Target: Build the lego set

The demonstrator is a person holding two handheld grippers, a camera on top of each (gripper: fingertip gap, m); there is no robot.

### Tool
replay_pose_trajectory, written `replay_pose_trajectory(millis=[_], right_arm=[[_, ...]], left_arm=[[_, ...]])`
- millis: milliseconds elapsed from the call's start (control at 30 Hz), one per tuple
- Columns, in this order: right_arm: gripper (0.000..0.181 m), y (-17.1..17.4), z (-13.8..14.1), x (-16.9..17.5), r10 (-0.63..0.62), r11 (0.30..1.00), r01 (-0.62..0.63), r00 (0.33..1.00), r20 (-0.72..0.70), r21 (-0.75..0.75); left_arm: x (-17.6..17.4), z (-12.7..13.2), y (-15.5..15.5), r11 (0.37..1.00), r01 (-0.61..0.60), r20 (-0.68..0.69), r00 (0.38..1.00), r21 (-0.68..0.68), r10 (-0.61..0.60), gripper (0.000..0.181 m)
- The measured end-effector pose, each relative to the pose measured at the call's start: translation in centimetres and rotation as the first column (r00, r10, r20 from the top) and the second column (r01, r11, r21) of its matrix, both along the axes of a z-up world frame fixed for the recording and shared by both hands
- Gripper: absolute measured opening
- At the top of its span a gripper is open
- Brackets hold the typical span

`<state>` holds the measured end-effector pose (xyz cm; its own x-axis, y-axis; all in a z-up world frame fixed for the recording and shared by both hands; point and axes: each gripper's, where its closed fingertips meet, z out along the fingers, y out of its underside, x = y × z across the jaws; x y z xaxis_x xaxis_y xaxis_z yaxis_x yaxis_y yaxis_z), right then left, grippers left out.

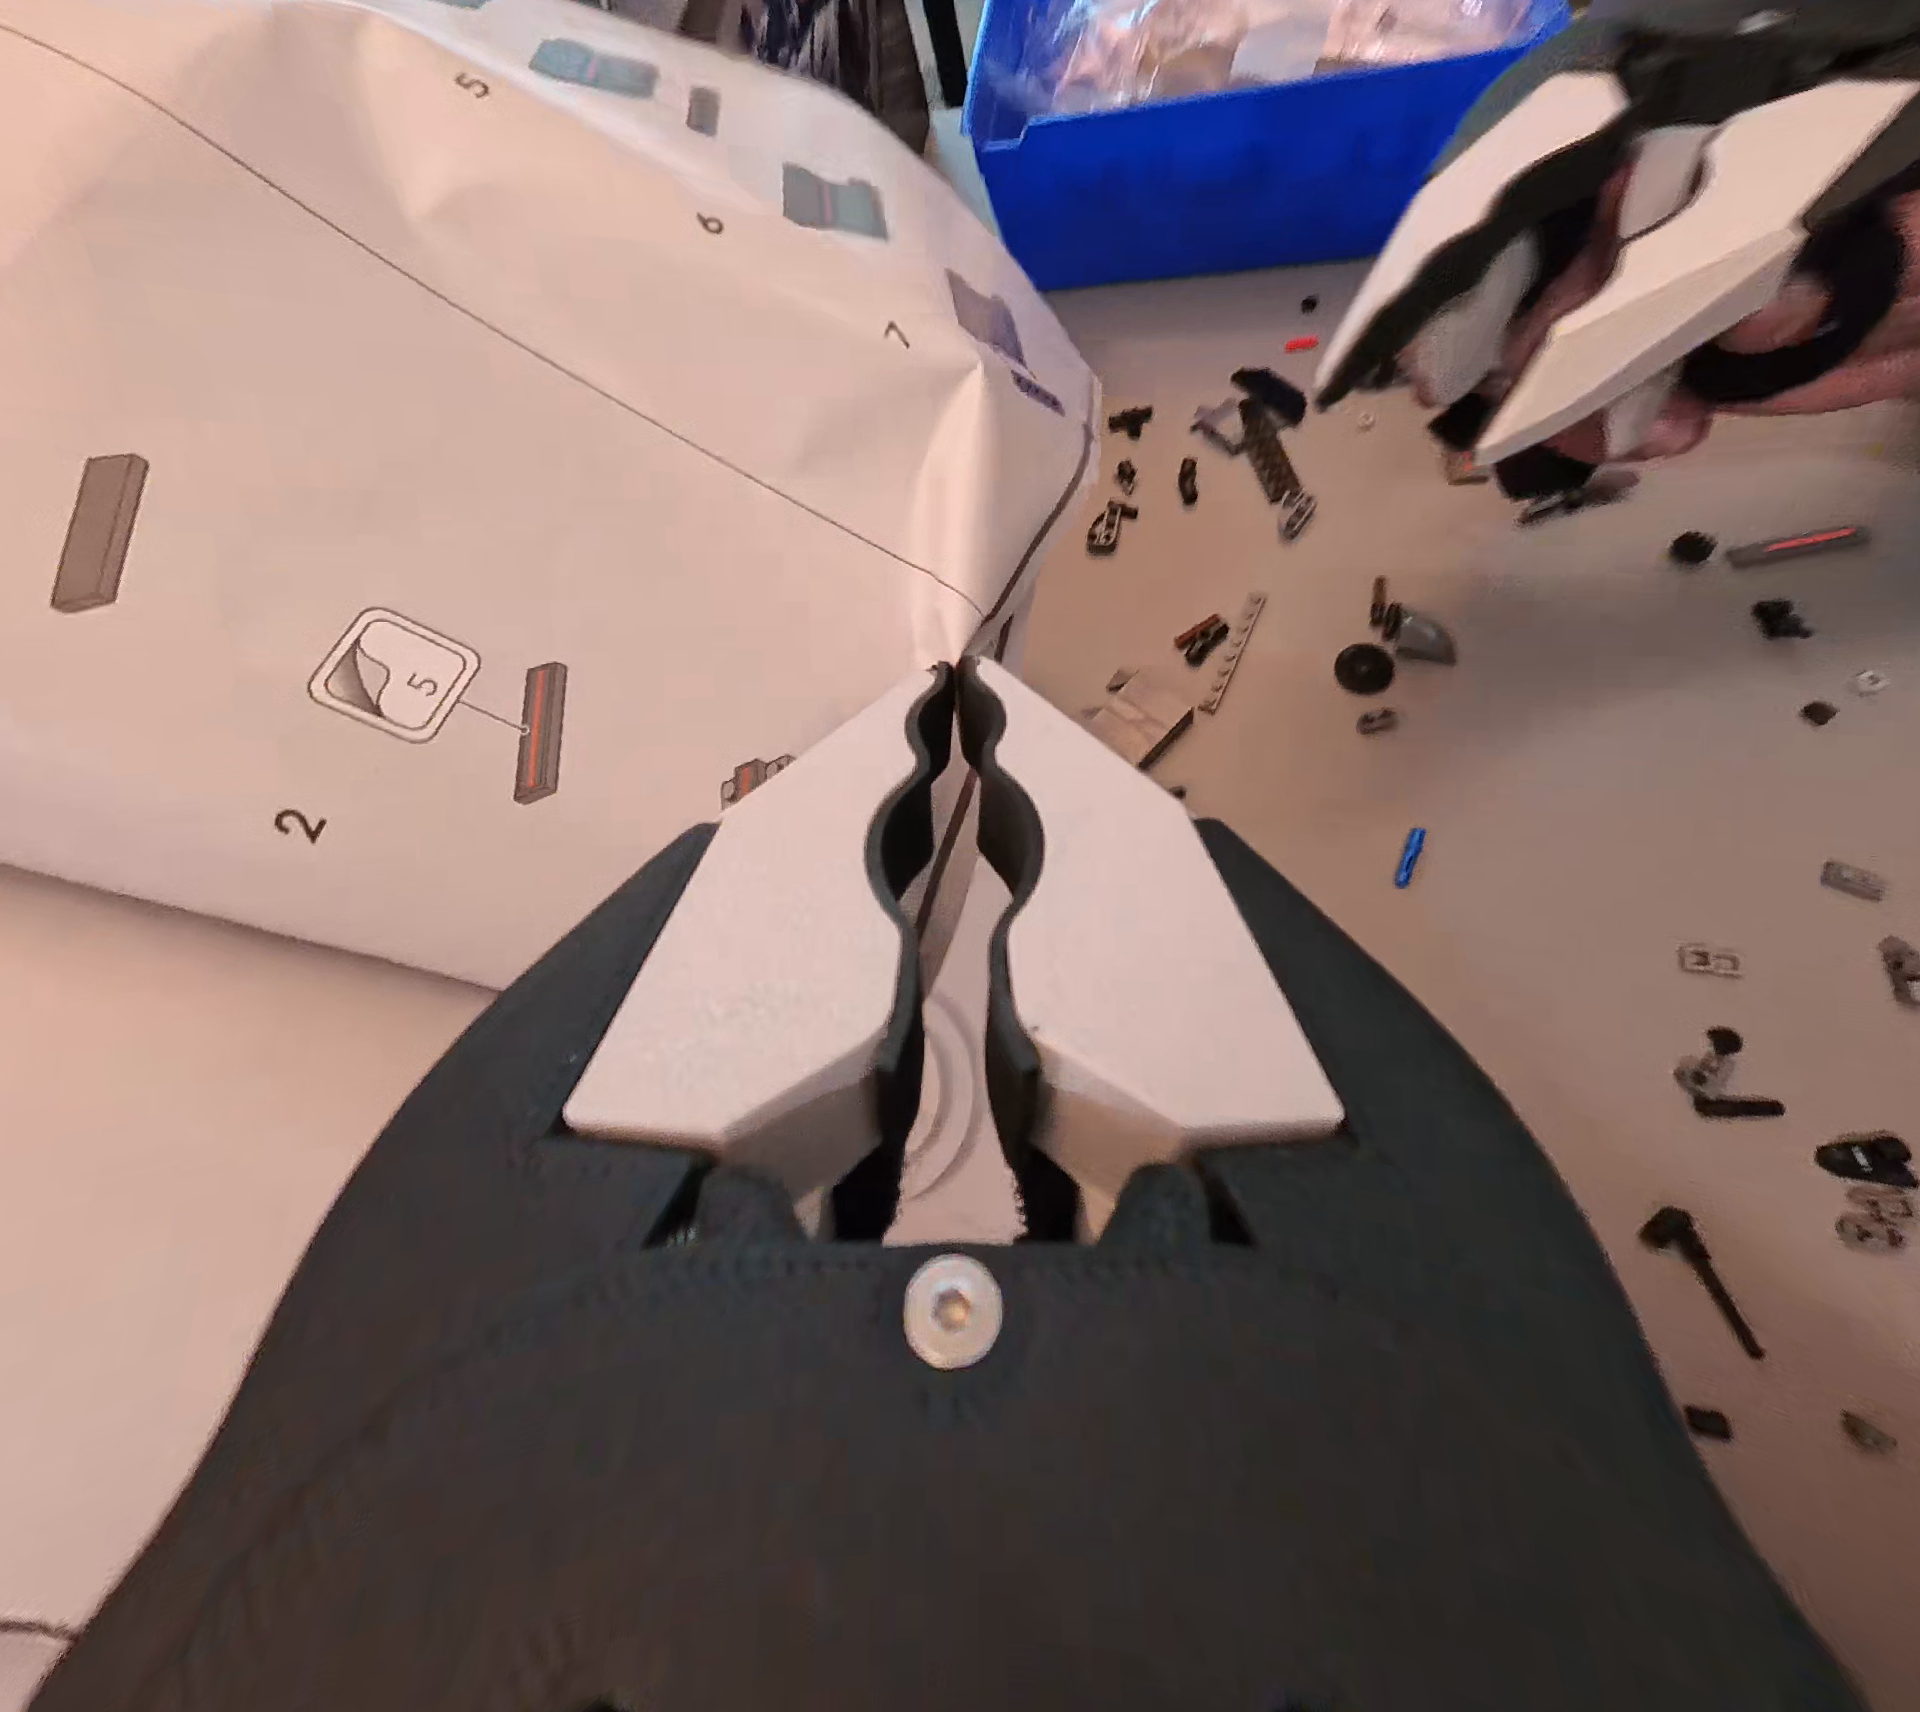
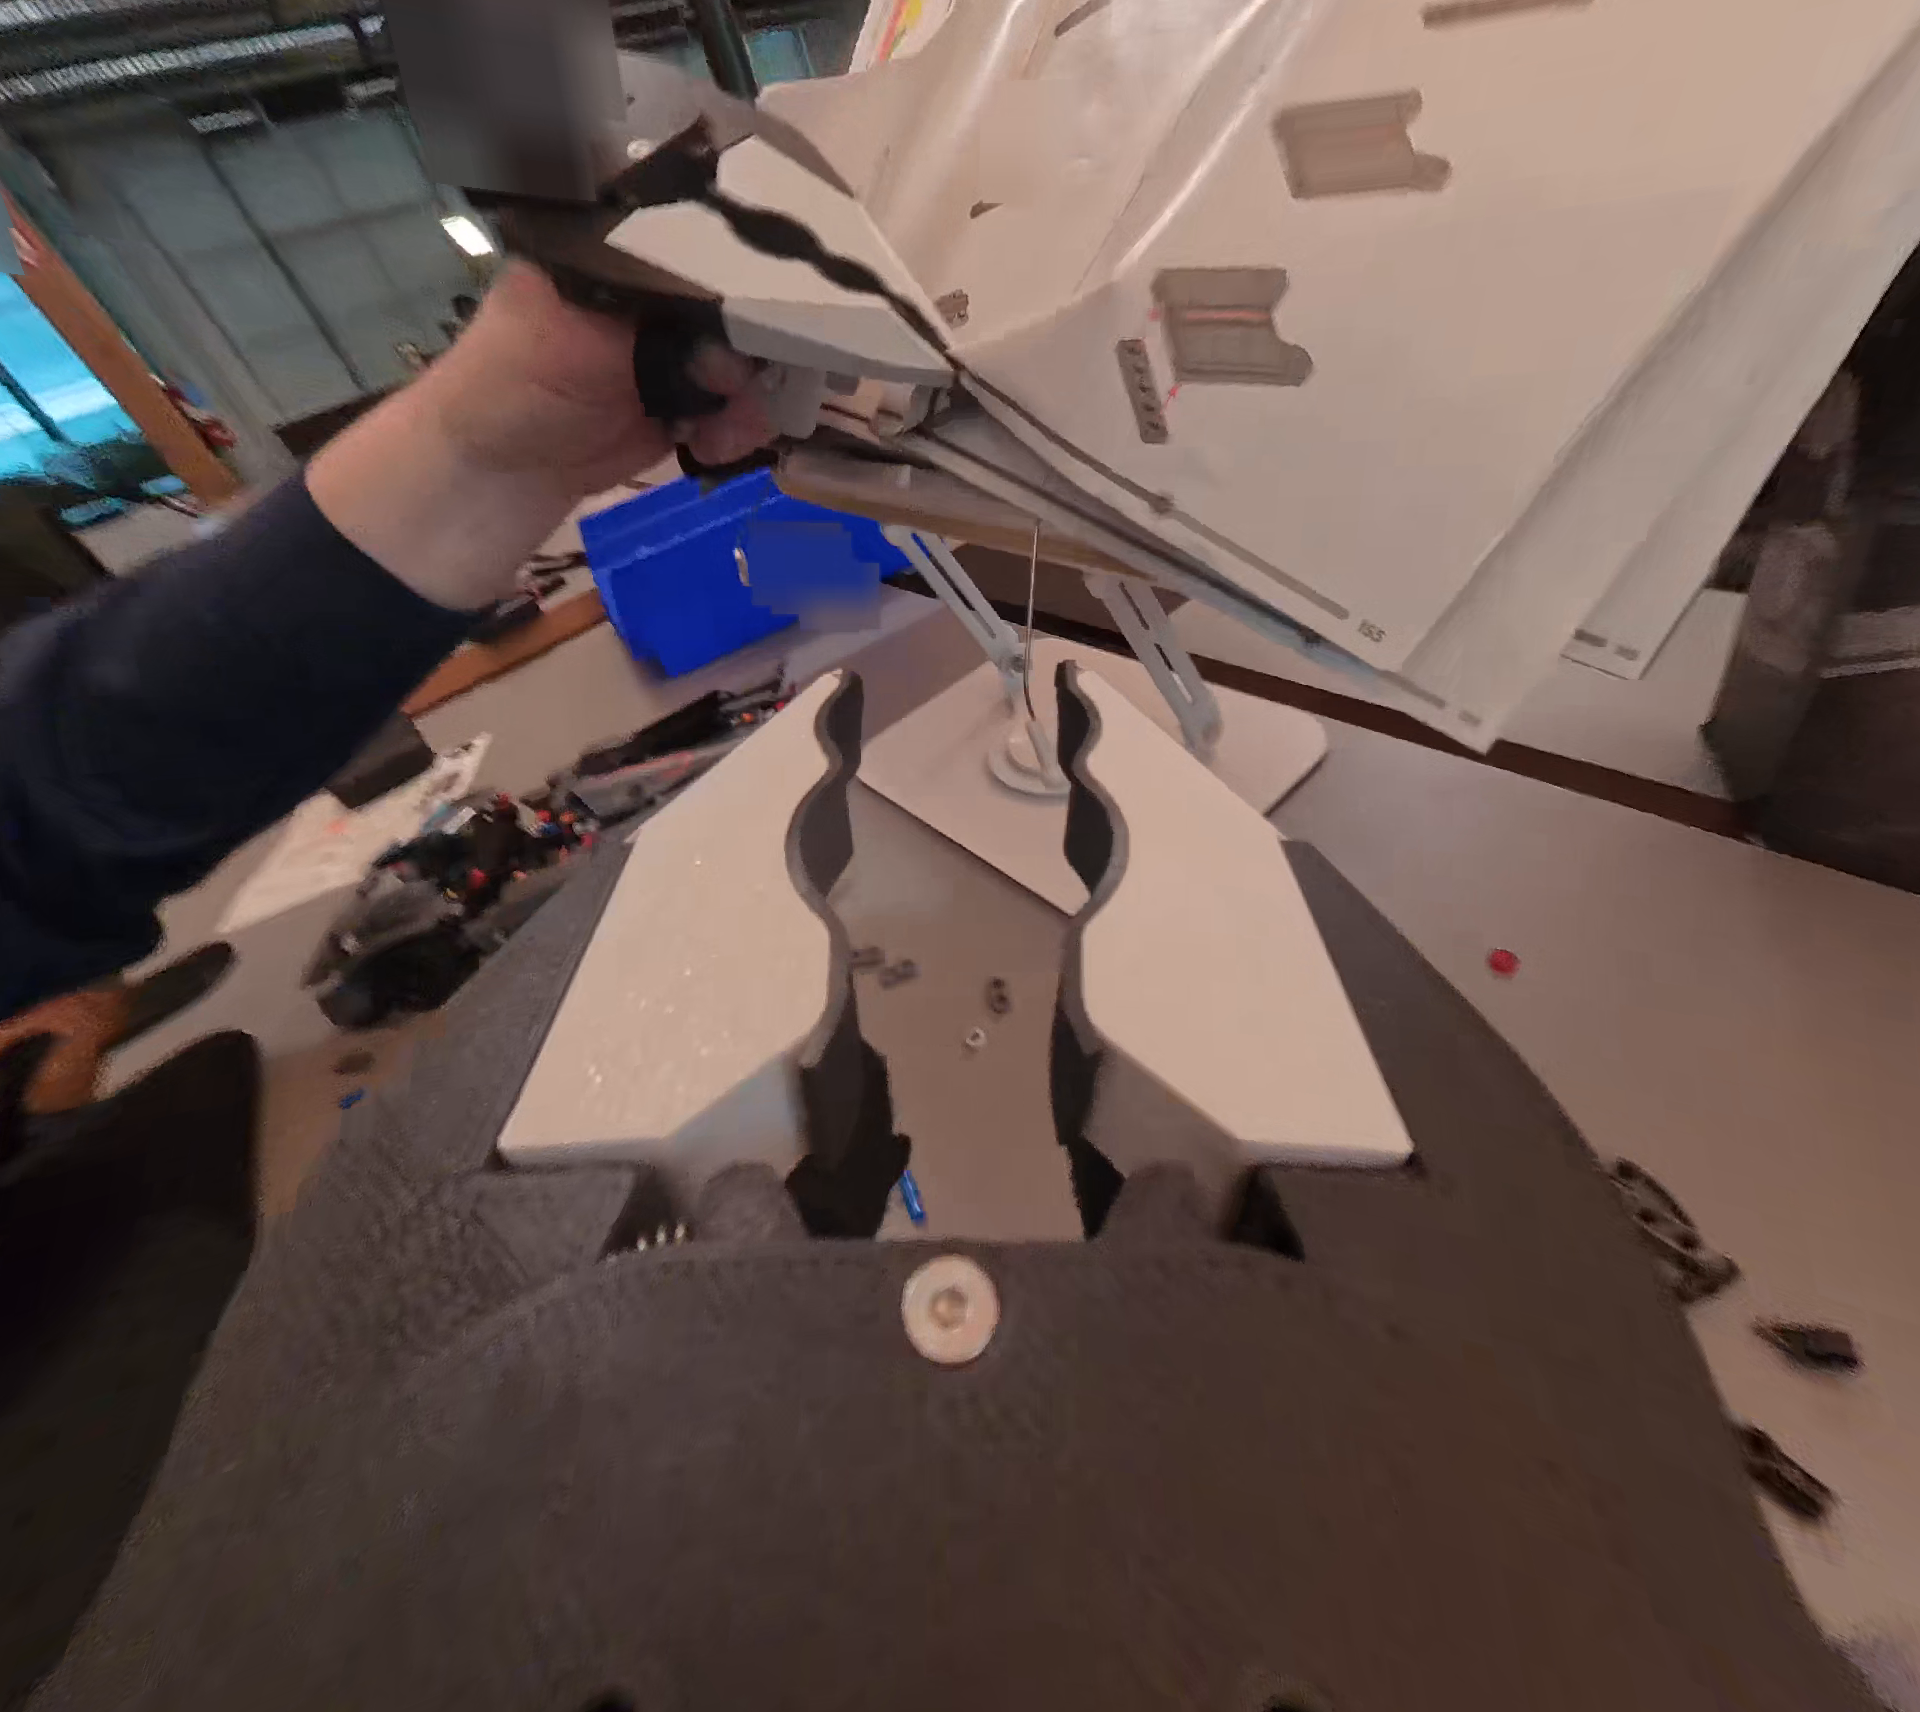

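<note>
Left gripper (image 1: 954, 675) fingers pinch a page of the white paper instruction booklet (image 1: 436, 374), mid-turn on its stand. Right gripper (image 2: 956, 696) fingers spread, empty. Small loose black and grey lego parts (image 1: 1382, 665) scattered across the worktop (image 1: 1558, 831); dark partial assembly (image 2: 457, 893) near the left edge. Much building likely left.

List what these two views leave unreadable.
- Left wrist view: contents of the blue bin, motion-blurred.
- Left wrist view: right claw tips, blurred and hiding the parts beneath.
- Right wrist view: dark model pile, blurred.
- Right wrist view: the manual hides the stand's top.
</note>
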<state>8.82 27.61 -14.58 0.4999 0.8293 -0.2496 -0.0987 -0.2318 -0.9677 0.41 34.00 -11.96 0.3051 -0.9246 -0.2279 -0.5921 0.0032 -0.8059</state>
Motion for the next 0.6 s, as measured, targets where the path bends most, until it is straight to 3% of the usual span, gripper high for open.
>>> replay_pose_trajectory(millis=[200, 333, 467, 600], right_arm=[[0.046, 2.5, 2.6, -2.1, 0.147, 0.974, -0.184, 0.956, -0.254, -0.129], [0.048, 5.7, 1.8, -1.1, 0.035, 0.966, -0.109, 0.954, -0.297, -0.233], [0.059, 5.9, 2.6, 0.3, 0.051, 0.975, -0.137, 0.906, -0.421, -0.177], [0.071, 6.4, 2.5, 0.9, 0.056, 0.976, -0.142, 0.901, -0.431, -0.168]], left_arm=[[-0.1, 1.4, -0.9, 0.999, 0.033, 0.109, 0.994, -0.011, -0.032, 0.0], [-0.7, 1.4, -0.9, 1.0, 0.029, 0.115, 0.993, -0.012, -0.027, 0.0], [-1.0, 1.7, -1.2, 0.998, 0.05, 0.141, 0.989, -0.031, -0.045, 0.0], [-0.7, 1.8, -1.6, 0.994, 0.096, 0.175, 0.981, -0.055, -0.086, 0.0]])
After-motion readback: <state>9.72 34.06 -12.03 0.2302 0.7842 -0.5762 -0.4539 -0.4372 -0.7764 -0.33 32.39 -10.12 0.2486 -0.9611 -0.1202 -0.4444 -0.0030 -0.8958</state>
